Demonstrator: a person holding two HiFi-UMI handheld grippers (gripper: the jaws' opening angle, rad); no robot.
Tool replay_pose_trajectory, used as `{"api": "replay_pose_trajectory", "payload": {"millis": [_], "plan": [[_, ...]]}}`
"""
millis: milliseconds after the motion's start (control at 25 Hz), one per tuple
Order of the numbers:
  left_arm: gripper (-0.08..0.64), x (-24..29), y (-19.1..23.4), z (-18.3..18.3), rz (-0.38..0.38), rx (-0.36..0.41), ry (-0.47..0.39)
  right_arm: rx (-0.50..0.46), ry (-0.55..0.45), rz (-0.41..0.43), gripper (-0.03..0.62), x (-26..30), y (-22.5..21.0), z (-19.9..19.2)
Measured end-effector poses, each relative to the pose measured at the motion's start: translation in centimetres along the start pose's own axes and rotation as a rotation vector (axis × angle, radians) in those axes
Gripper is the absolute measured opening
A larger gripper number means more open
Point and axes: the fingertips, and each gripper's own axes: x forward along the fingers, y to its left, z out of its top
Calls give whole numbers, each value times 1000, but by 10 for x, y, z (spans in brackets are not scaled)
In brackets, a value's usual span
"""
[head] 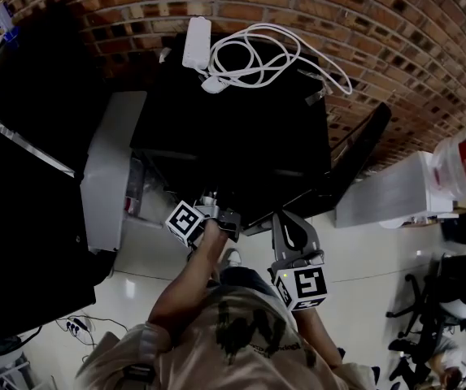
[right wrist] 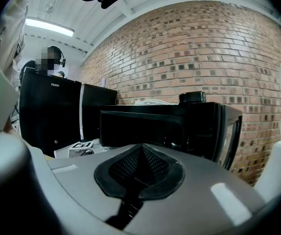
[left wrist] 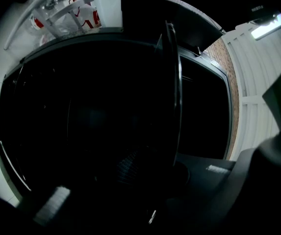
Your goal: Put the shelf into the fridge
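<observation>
A black fridge stands open below me, its inside dark. My left gripper reaches into the opening, and its tips are hidden under the fridge's top edge. In the left gripper view a thin dark shelf runs edge-on from the top of the cavity down into the left gripper. The jaws look shut on the shelf's near edge, though the picture is very dark. My right gripper hangs outside the fridge front. In its own view the right gripper is shut with nothing between its pads.
A white adapter and coiled cable lie on the fridge top. A grey door panel with bottles stands open at the left. A black door swings out at the right. A brick wall is behind.
</observation>
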Motion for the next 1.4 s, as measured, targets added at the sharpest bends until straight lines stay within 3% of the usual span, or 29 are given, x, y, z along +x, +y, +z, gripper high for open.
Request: {"api": "replay_pose_trajectory", "payload": {"millis": [160,320,520,800,1000,1120,1240,1400], "plan": [[17,15,1,3,5,-9,-8,0,3,5,0,7,-1,0],[17,23,10,12,39,66,-1,1,6,6,0,13,-3,0],[17,35,6,10,23,20,-7,5,3,4,0,20,-5,2],[18,46,11,14,34,61,-3,6,-1,13,0,24,-3,4],[17,48,10,15,24,100,0,5,-1,10,0,25,-4,4],[12,49,3,13,-25,66,-7,7,0,11,0,24,-3,3],[64,50,-1,10,-63,8,-7,9,3,13,0,24,-1,2],[121,44,3,10,-54,8,-5,14,4,14,0,23,0,1]]}}
